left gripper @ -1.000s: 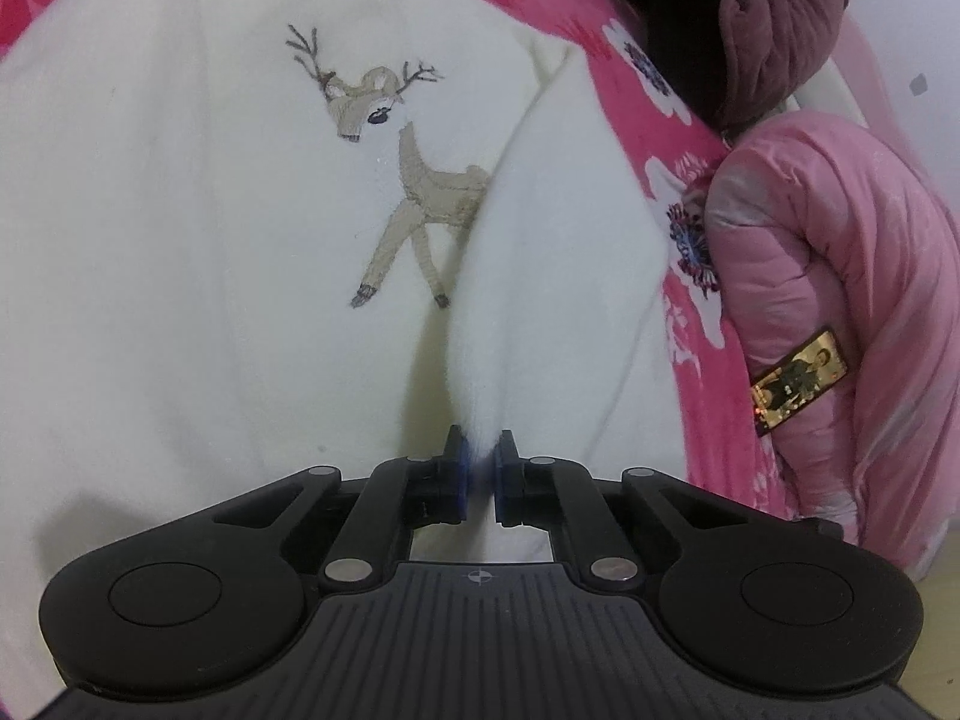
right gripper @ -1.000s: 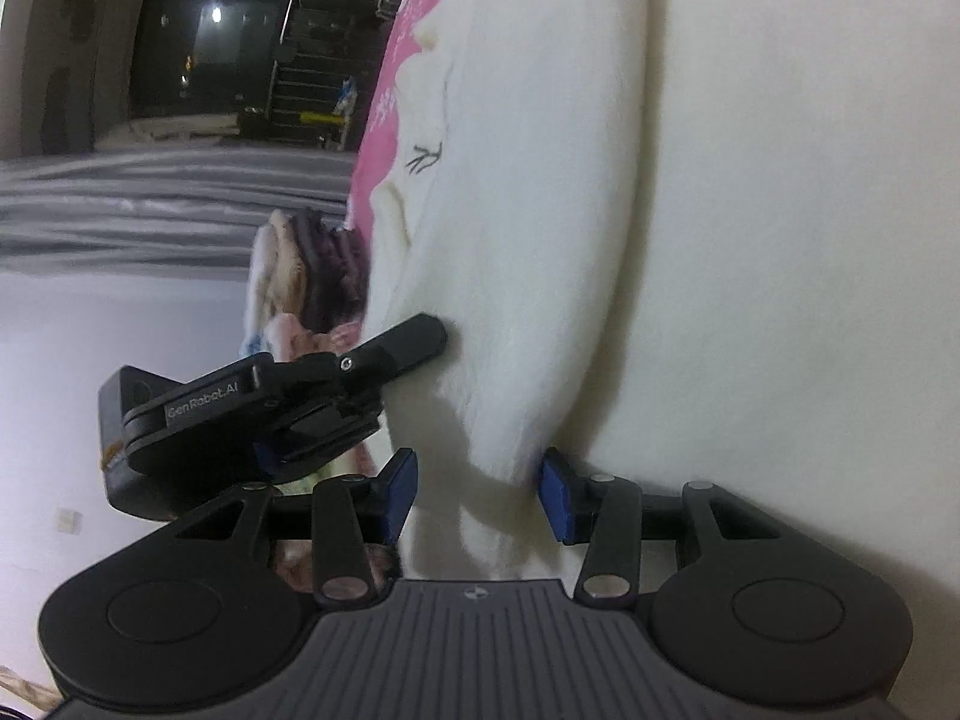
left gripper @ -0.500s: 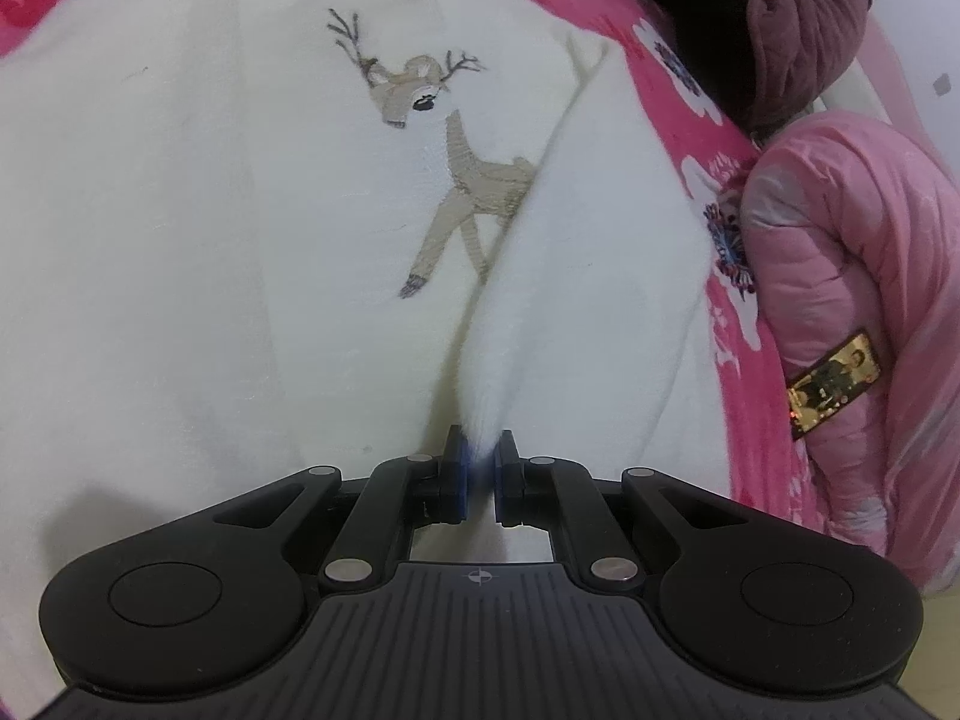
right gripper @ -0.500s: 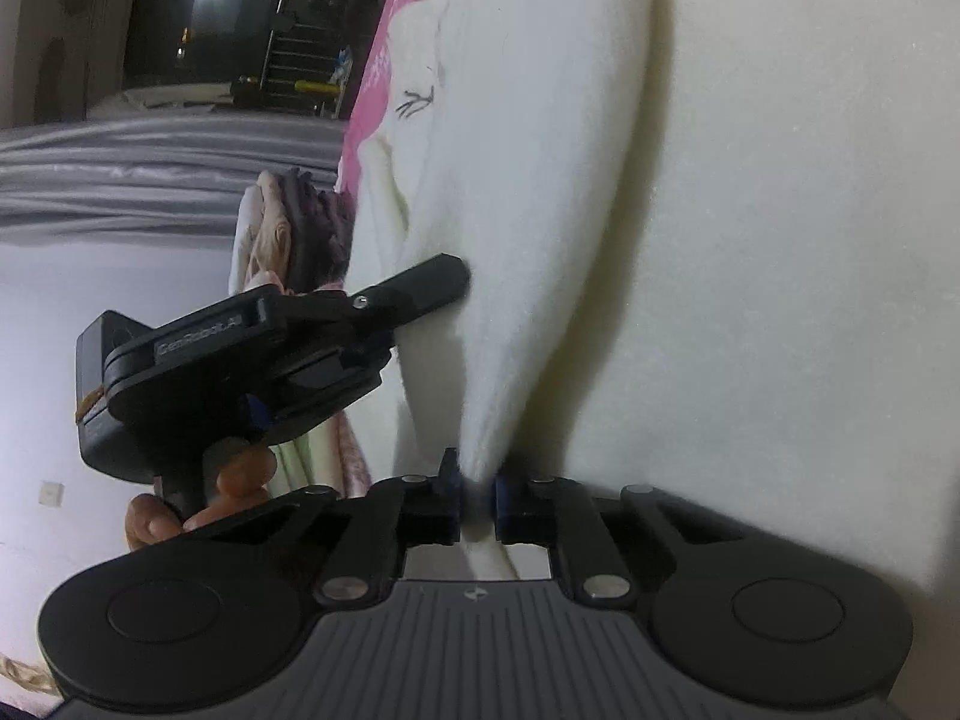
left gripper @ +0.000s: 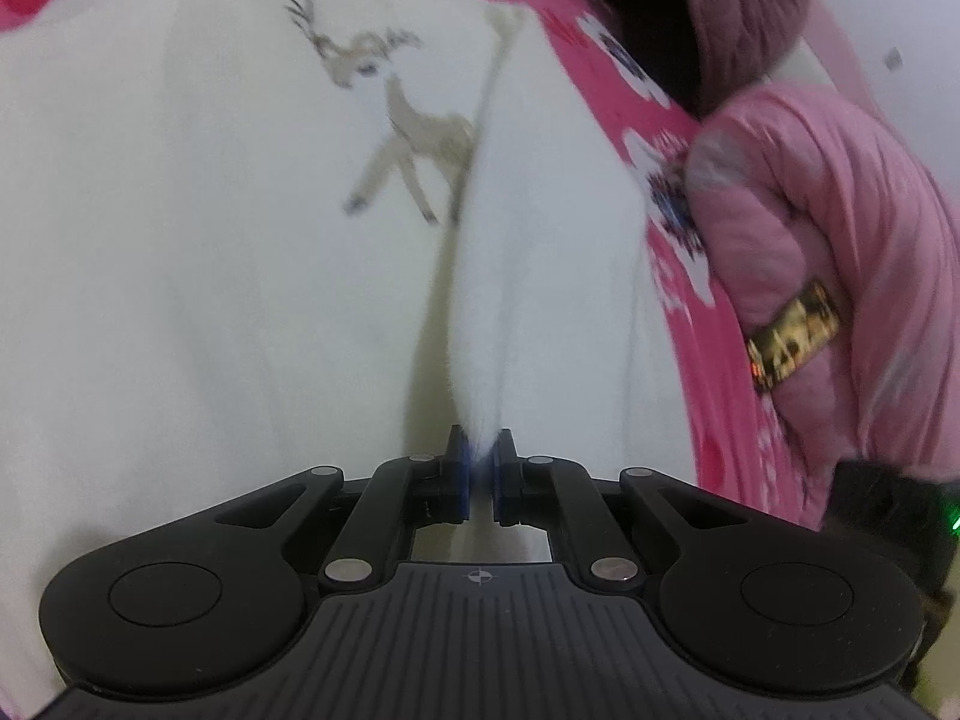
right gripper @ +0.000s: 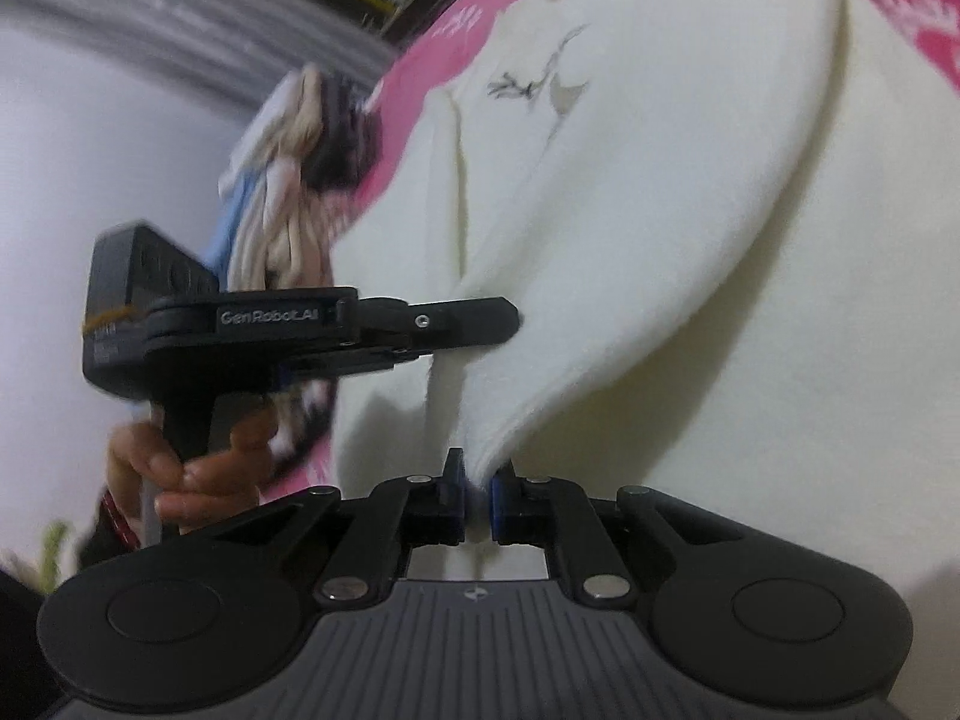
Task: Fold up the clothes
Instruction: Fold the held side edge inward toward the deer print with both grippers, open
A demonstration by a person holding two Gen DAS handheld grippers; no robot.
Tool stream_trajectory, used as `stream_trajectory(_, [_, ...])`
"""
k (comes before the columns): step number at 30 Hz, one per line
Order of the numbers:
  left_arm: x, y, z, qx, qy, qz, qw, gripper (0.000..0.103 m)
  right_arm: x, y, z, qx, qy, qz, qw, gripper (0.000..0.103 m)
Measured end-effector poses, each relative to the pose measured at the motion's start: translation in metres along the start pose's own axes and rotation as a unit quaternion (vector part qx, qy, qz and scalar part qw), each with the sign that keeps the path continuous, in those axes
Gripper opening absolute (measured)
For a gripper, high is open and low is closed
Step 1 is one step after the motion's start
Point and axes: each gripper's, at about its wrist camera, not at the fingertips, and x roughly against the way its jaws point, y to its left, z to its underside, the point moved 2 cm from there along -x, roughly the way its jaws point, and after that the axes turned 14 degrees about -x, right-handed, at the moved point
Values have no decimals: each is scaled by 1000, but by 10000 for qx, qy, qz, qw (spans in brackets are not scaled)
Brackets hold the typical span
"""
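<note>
Two grippers [left gripper: 478,461] [right gripper: 477,477], one white sweater [left gripper: 210,300]

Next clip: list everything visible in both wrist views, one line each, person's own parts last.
white sweater: one, cream with a tan deer motif, spread on the bedcover, one fold pinched up.
bedcover: one, pink with white and red print, under the sweater.
pink padded jacket: one, pink with a gold patch, right of the sweater.
dark garment: one, maroon-brown, top right.
clothes pile: several, beige, blue, dark, bed edge.
left hand-held gripper: black, shut on the sweater.
right hand-held gripper: black, shut on the sweater.
left hand: one, around the gripper handle.
</note>
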Motion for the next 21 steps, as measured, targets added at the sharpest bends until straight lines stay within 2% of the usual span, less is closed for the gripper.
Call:
stream_trajectory(4, [-7,-18,12,-288,196,176,9992,5,22,7,15,440,111,477,9978,9])
stream_trajectory(9, [-21,-43,17,-667,455,382,9960,5,51,2,30,639,143,953,9933,9])
stream_trajectory(15, [-41,-72,20,-1220,708,673,9877,5,73,10,40,1039,180,1533,9825,9])
stream_trajectory(21, [-59,-89,23,-1552,882,860,9802,5,85,8,43,1250,289,2009,9712,9])
